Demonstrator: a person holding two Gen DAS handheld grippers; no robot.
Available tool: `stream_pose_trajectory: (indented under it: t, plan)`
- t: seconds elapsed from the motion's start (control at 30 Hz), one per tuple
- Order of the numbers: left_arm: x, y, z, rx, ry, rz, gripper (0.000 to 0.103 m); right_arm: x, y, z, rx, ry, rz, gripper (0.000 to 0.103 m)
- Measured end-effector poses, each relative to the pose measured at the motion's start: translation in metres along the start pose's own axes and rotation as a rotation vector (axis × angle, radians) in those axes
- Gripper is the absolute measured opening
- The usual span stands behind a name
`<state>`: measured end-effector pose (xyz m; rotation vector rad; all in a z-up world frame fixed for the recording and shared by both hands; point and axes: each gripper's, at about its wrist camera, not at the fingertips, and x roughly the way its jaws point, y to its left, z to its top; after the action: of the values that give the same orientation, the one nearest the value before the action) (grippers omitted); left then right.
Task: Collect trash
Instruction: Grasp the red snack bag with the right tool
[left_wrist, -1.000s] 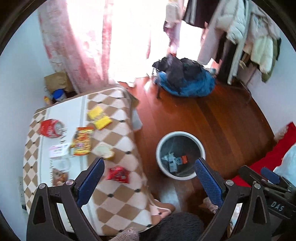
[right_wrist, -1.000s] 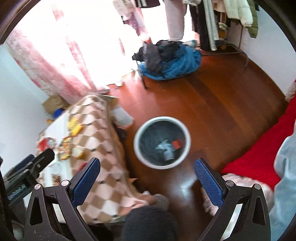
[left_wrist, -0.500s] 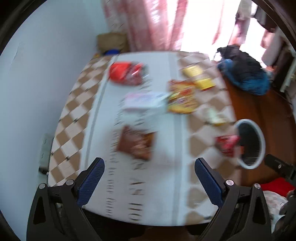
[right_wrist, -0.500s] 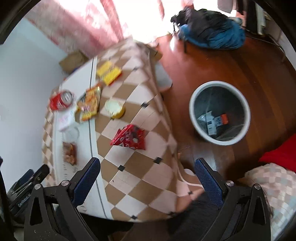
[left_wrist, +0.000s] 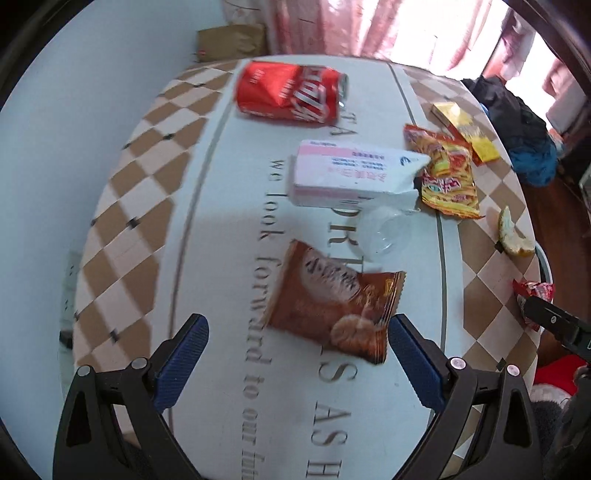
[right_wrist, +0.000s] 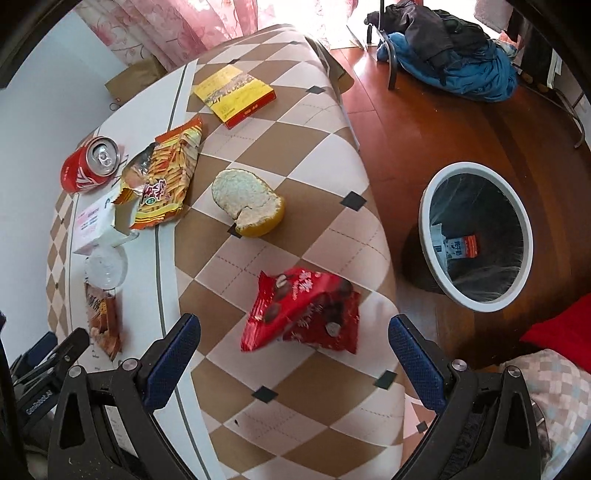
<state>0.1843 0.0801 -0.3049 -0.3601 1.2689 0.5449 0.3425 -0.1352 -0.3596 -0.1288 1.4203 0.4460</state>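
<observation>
Trash lies scattered on the checked tablecloth (left_wrist: 140, 206). My left gripper (left_wrist: 295, 354) is open just short of a brown snack wrapper (left_wrist: 332, 306). Beyond it lie a clear plastic cup (left_wrist: 384, 232), a pink-and-white carton (left_wrist: 343, 173), a crushed red cola can (left_wrist: 291, 94), an orange chip bag (left_wrist: 447, 170) and a yellow box (left_wrist: 467, 129). My right gripper (right_wrist: 295, 354) is open above a red candy wrapper (right_wrist: 303, 310). A piece of citrus peel (right_wrist: 247, 201) lies farther on. The white-rimmed trash bin (right_wrist: 480, 236) stands on the floor to the right, with some litter inside.
A wall runs along the table's left side. A brown paper bag (left_wrist: 232, 38) sits behind the table by the pink curtain. A heap of dark and blue clothes (right_wrist: 454, 55) lies on the wooden floor. A red cushion (right_wrist: 561, 328) is at the right.
Both grippers have swung from over the bin and floor to the table and dropped closer. The left now faces the brown wrapper, the right the red wrapper.
</observation>
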Motion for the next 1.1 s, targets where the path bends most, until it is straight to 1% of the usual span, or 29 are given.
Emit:
stream_pose_trajectory:
  t: [0.17,0.27,0.33,0.37,0.4,0.47,0.5,0.53,0.57,0.7,0.73,0.77,0.9,1.1]
  plan:
    - [0.022,-0.012,0.006,0.073,0.049,-0.031,0.099,0.007,0.004,0.002,-0.004,0.006,-0.013,0.102]
    - [0.032,-0.017,0.005,0.089,0.065,-0.041,0.099,0.01,0.005,0.002,-0.009,0.011,-0.018,0.102]
    - [0.033,-0.018,0.003,0.084,0.056,-0.05,0.099,0.011,0.006,0.001,-0.012,0.013,-0.019,0.095]
    - [0.033,-0.018,0.002,0.082,0.047,-0.053,0.098,0.012,0.006,0.001,-0.013,0.015,-0.019,0.089]
    - [0.033,-0.018,0.003,0.083,0.041,-0.055,0.096,0.013,0.007,0.0,-0.018,0.015,-0.021,0.082]
    - [0.035,-0.02,0.003,0.088,0.04,-0.052,0.074,0.013,0.009,-0.002,-0.029,0.007,-0.037,0.076]
    - [0.036,-0.02,0.002,0.09,0.042,-0.051,0.072,0.013,0.01,-0.003,-0.032,0.002,-0.038,0.068]
    - [0.035,-0.021,0.002,0.093,0.037,-0.05,0.071,0.011,0.011,-0.004,-0.039,-0.004,-0.037,0.064]
    - [0.034,-0.021,0.001,0.093,0.03,-0.049,0.067,0.01,0.012,-0.004,-0.045,-0.006,-0.036,0.06]
    - [0.024,-0.022,-0.002,0.09,0.014,-0.044,0.061,0.002,0.014,-0.008,-0.056,-0.027,-0.021,0.052]
    - [0.021,-0.023,-0.003,0.092,0.008,-0.041,0.055,-0.001,0.015,-0.009,-0.063,-0.034,-0.018,0.051]
    - [0.019,-0.023,-0.003,0.092,0.005,-0.04,0.054,-0.003,0.016,-0.011,-0.068,-0.038,-0.015,0.048]
    - [0.01,-0.026,-0.004,0.096,-0.015,-0.043,0.054,-0.013,0.016,-0.015,-0.072,-0.053,0.013,0.043]
    - [-0.009,-0.023,-0.004,0.087,-0.053,-0.058,0.053,-0.034,0.014,-0.021,-0.074,-0.089,0.077,0.038]
